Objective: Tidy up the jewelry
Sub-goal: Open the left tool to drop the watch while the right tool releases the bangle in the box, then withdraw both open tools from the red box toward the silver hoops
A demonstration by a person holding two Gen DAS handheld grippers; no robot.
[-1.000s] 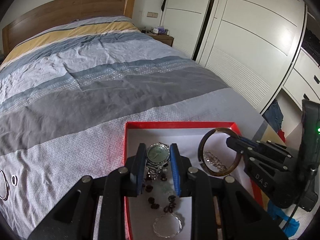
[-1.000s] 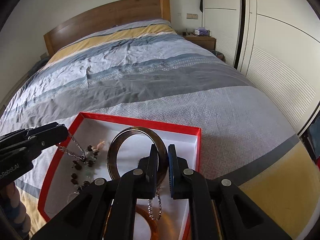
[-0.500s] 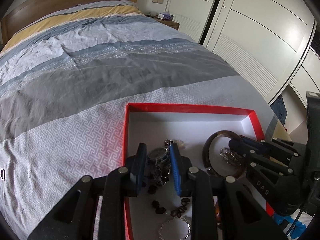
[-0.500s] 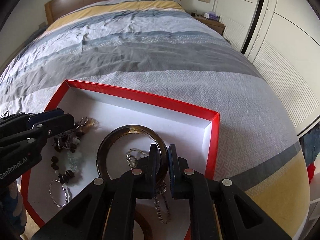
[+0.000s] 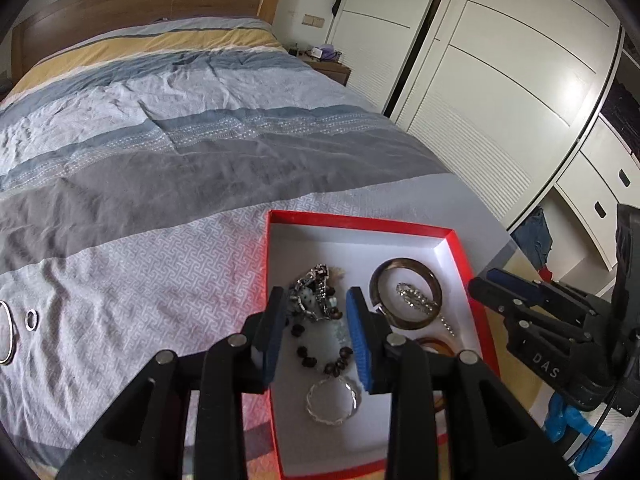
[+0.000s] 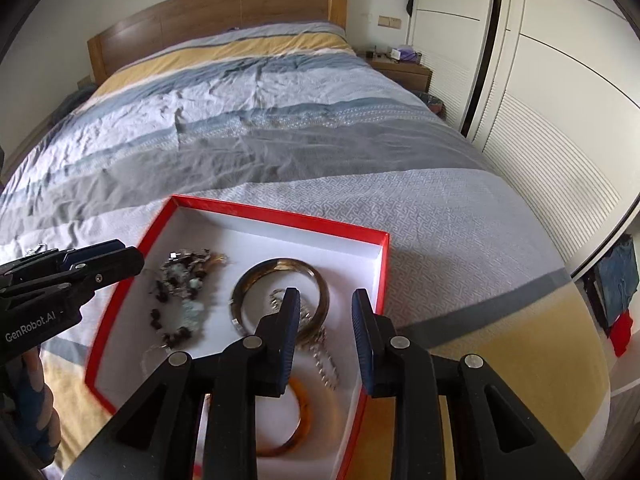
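Left wrist view: the left tool [image 5: 316,320] is held above the near-left part of the red box [image 5: 360,222], its blue-padded fingers [image 5: 275,330] spread apart with nothing between them. The box lies on the bed [image 5: 160,200] near its foot, and its interior is white. Inside it, toward the left wall, the watch [image 5: 310,296] lies in a tangle with a dark bead bracelet [image 5: 320,354]; a thin silver bangle [image 5: 334,398] lies nearer the camera. To the right of these, the brown bangle [image 5: 406,294] lies flat on the box floor with a silver chain [image 5: 416,298] inside its ring, and an amber bangle [image 5: 436,346] shows partly behind the tool. Two rings [image 5: 16,328] lie on the bedspread, well apart from the box on the left. Right wrist view: the right tool [image 6: 326,336] hangs over the near-right part of the box, fingers apart and gripping nothing, with the brown bangle [image 6: 280,292] lying flat just beyond its left finger. The left tool [image 6: 80,268] is visible at the left edge of the box.
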